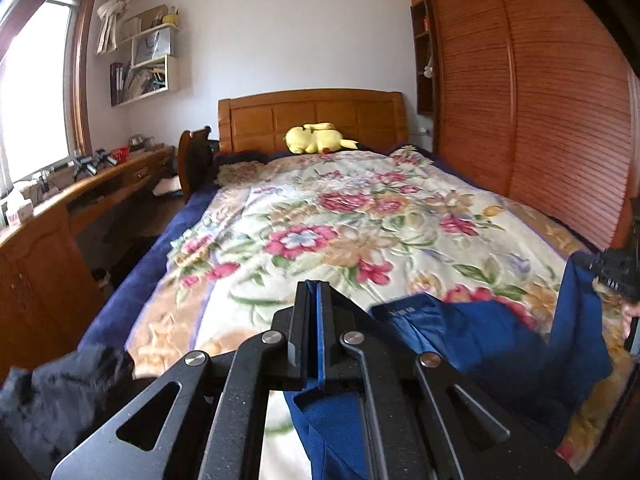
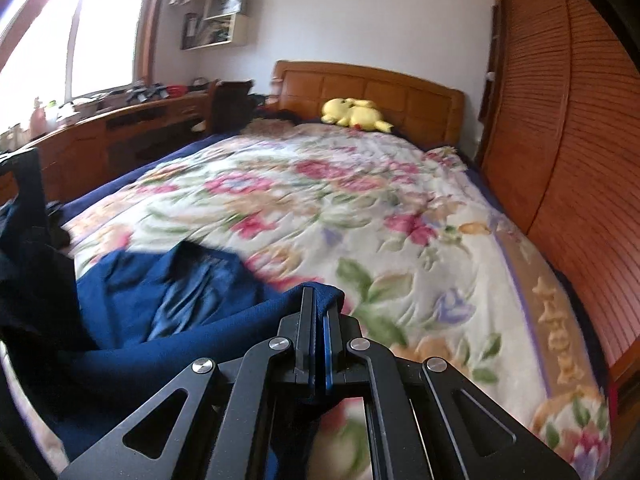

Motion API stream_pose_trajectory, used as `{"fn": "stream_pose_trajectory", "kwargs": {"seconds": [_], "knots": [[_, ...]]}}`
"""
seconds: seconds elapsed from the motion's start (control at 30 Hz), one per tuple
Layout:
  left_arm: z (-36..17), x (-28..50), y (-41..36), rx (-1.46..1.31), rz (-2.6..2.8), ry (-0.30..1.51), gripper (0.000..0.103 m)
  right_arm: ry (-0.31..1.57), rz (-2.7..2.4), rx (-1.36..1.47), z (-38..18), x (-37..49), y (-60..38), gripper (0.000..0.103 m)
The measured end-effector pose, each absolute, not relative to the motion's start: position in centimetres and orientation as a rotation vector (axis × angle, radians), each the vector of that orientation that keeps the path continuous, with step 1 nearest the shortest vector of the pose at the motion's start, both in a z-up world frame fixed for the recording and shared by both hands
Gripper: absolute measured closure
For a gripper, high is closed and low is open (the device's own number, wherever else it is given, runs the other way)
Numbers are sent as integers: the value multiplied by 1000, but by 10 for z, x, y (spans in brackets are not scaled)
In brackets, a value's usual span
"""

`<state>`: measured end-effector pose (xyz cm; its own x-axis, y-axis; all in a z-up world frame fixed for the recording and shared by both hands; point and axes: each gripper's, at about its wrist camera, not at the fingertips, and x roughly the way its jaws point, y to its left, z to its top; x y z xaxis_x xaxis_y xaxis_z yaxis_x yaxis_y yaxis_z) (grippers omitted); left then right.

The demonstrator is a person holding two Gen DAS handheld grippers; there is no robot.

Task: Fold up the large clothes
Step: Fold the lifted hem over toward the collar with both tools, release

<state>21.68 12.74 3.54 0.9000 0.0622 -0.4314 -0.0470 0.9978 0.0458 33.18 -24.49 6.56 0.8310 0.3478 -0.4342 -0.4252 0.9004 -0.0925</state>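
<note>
A dark blue garment lies crumpled at the near end of the bed and is stretched between both grippers. In the left wrist view my left gripper is shut, with a blue edge of the garment pinched between its fingers. At the far right of that view my right gripper holds up another corner. In the right wrist view my right gripper is shut on a fold of the blue garment, which spreads out to the left. The left gripper shows at the left edge with cloth hanging from it.
The bed carries a floral blanket with a yellow plush toy by the wooden headboard. A slatted wooden wardrobe runs along the right, a cluttered desk along the left. A black cloth pile lies at the near left corner.
</note>
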Motion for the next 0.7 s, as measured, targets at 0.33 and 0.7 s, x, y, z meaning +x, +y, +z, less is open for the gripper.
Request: {"fn": "stream_pose_trajectory", "kwargs": {"seconds": [0.33,0.7], "knots": [[-12,258,121,0,37,538,99,521,345,-155,10,393,-206,99],[-68,228,102,-49,-66,539,65,506,392,-213,13,346,-188,66]]}}
